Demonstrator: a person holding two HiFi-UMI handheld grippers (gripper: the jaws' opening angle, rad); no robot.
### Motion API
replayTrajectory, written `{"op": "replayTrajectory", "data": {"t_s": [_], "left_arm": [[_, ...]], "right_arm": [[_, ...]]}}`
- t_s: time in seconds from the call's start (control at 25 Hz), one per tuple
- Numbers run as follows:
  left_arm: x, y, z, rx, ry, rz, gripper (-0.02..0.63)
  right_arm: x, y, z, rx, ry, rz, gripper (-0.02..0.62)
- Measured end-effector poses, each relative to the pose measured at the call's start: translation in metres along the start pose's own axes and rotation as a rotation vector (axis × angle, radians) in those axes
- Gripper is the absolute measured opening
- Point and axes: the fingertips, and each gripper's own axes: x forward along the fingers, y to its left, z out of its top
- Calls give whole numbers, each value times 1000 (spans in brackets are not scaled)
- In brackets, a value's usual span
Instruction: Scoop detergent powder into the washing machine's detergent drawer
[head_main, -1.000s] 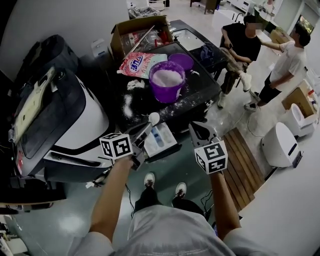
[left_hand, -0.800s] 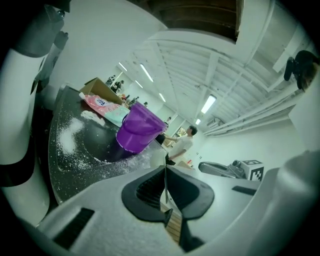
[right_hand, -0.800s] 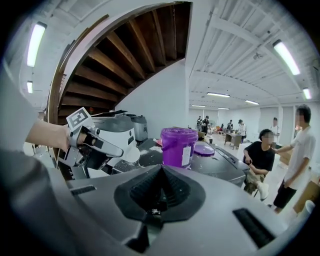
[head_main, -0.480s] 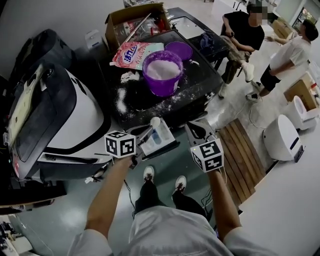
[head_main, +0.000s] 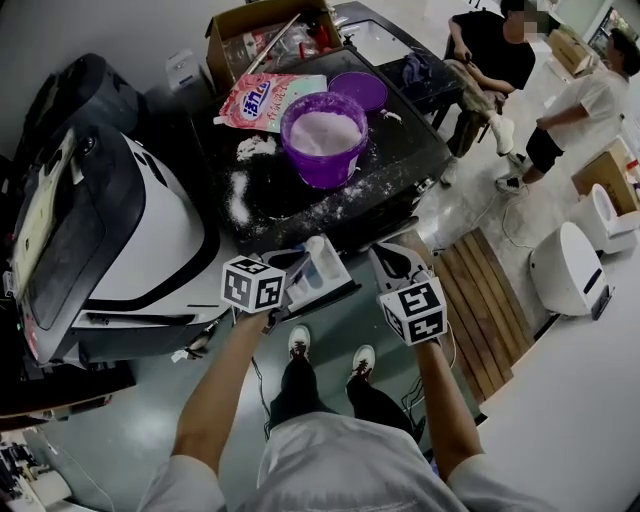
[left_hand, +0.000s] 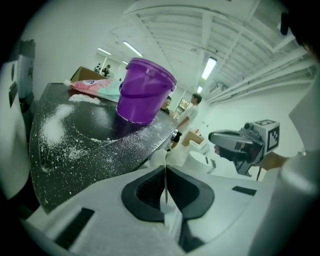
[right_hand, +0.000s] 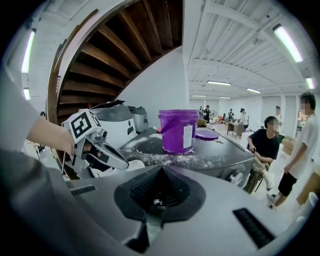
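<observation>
At front edge of washer, drawer stands pulled out toward the person, with bare floor below it.

1. L gripper: jaws clenched on the thin handle of scoop, seen edge-on between the pads. Scoop's white head sits over the drawer's inner end, just beside the washer's front edge. Load in scoop: cannot tell.
2. R gripper: jaws pressed together, grasping nothing; only a speck of powder lies at the pads. It hangs just right of the drawer, apart from it, with a gap between it and the L gripper.
3. Bucket: purple, upright, near-full of white powder, mid washer top and well back from the front edge. Lid lies flat behind it to the right; bag lies flat behind it to the left.
4. Washer top: black, dusted w/ spilled powder, heaviest left of and in front of bucket, thinning toward the front edge.
5. Clearances: a second machine closes off the left side. Wooden boards lie on floor to the right. Two people are past the washer's far right corner, well apart from both grippers.
</observation>
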Motion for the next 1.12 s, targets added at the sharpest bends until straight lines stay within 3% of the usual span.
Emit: {"op": "replayTrajectory", "data": {"t_s": [0.2, 0.48, 1.12], "left_arm": [[12, 7, -10, 174, 112, 86, 14], [26, 13, -15, 276, 163, 161, 14], [37, 21, -23, 691, 348, 349, 14]], "right_arm": [[2, -2, -6, 13, 10, 3, 5], [2, -6, -19, 30, 22, 10, 5], [-2, -12, -30, 45, 30, 16, 6]]}}
